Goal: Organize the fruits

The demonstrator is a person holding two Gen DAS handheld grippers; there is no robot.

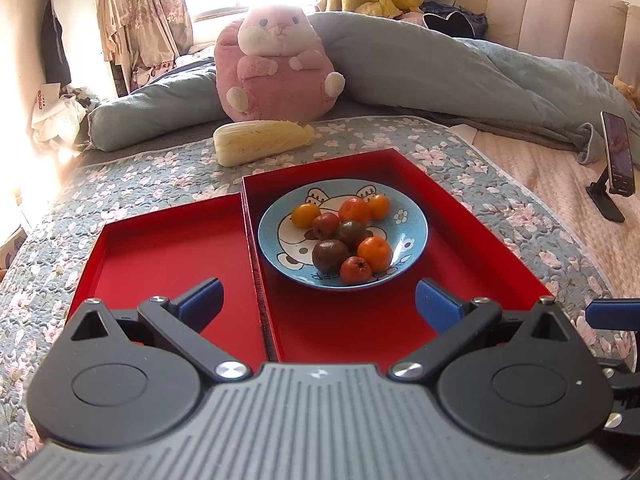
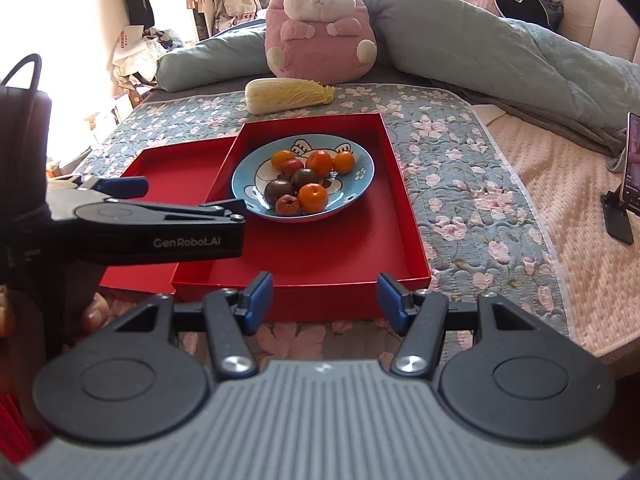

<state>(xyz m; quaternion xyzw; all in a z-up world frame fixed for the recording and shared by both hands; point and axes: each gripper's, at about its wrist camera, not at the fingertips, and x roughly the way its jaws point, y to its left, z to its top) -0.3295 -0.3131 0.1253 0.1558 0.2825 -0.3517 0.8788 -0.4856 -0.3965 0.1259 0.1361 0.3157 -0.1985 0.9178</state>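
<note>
A blue cartoon plate (image 1: 412, 236) (image 2: 362, 176) holds several small fruits: orange ones (image 1: 375, 254) (image 2: 313, 197), dark brown ones (image 1: 330, 256) (image 2: 279, 191) and red ones (image 1: 355, 270). The plate sits in the right red tray (image 1: 460, 240) (image 2: 320, 252). A second, bare red tray (image 1: 160, 248) (image 2: 168, 168) lies to its left. My left gripper (image 1: 319, 304) is open and empty above the trays' near side. My right gripper (image 2: 325, 298) is open and empty over the right tray's front edge.
A napa cabbage (image 1: 262, 140) (image 2: 290, 95) lies behind the trays on the floral quilt (image 1: 160, 172). A pink plush toy (image 1: 276, 64) and a rolled grey duvet (image 1: 440, 64) lie further back. A phone on a stand (image 1: 618, 160) stands at the right.
</note>
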